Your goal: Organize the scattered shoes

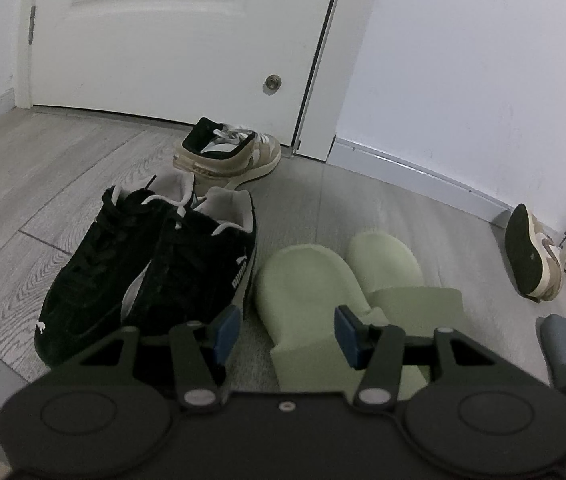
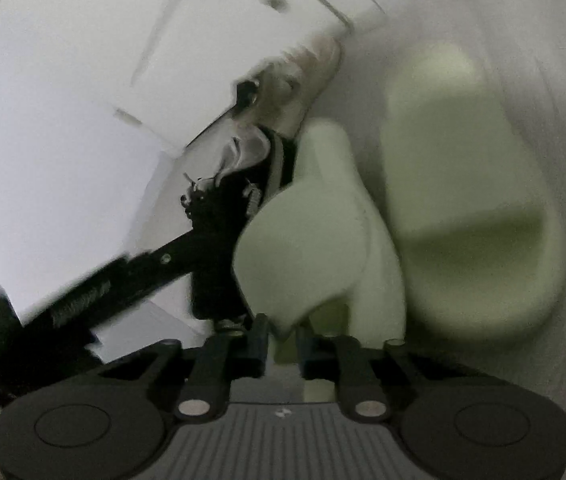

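Observation:
Two pale green slippers (image 1: 303, 288) (image 1: 387, 264) lie side by side on the grey floor, beside a pair of black sneakers (image 1: 143, 264). My left gripper (image 1: 288, 334) hovers open over the near slipper's heel, and its left pad has floor beside it. The right wrist view is rolled and blurred. In it my right gripper (image 2: 285, 346) is shut on the rear edge of one green slipper (image 2: 315, 240), while the other slipper (image 2: 467, 200) lies to the right. A beige sneaker (image 1: 229, 152) stands by the door, and another (image 1: 535, 254) lies on its side at the right wall.
A white door (image 1: 187, 40) and a white wall with a skirting board (image 1: 423, 172) close off the far side. Something grey-blue (image 1: 563, 336) lies at the right edge. A black gripper body (image 2: 95, 300) crosses the lower left of the right wrist view.

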Available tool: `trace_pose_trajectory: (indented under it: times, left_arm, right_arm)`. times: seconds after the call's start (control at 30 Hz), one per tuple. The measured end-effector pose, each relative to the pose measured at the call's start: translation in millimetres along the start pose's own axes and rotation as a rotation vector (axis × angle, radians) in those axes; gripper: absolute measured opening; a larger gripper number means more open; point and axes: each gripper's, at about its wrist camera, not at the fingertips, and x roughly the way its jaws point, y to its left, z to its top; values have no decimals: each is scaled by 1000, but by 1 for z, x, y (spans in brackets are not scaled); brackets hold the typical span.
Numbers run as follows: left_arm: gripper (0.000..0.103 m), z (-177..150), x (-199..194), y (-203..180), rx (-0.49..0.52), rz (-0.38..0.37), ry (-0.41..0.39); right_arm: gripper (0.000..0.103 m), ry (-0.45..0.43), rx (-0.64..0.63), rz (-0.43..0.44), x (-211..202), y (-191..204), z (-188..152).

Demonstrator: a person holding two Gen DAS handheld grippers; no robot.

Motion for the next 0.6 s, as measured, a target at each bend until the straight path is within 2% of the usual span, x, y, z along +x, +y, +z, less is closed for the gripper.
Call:
trace_pose_trajectory:
  times: [0.2, 0.4, 0.6]
  left_arm:
    - [53, 5, -7, 7, -54, -4, -52]
    - [53, 8, -5, 12, -91, -14, -53]
    - [53, 7, -4, 5, -56, -28, -48]
  right_arm:
    - [13, -106, -16, 115, -21, 7, 11]
    - [13, -223, -2, 218, -56, 11, 36]
    - [13, -423, -71, 287, -114, 14, 68]
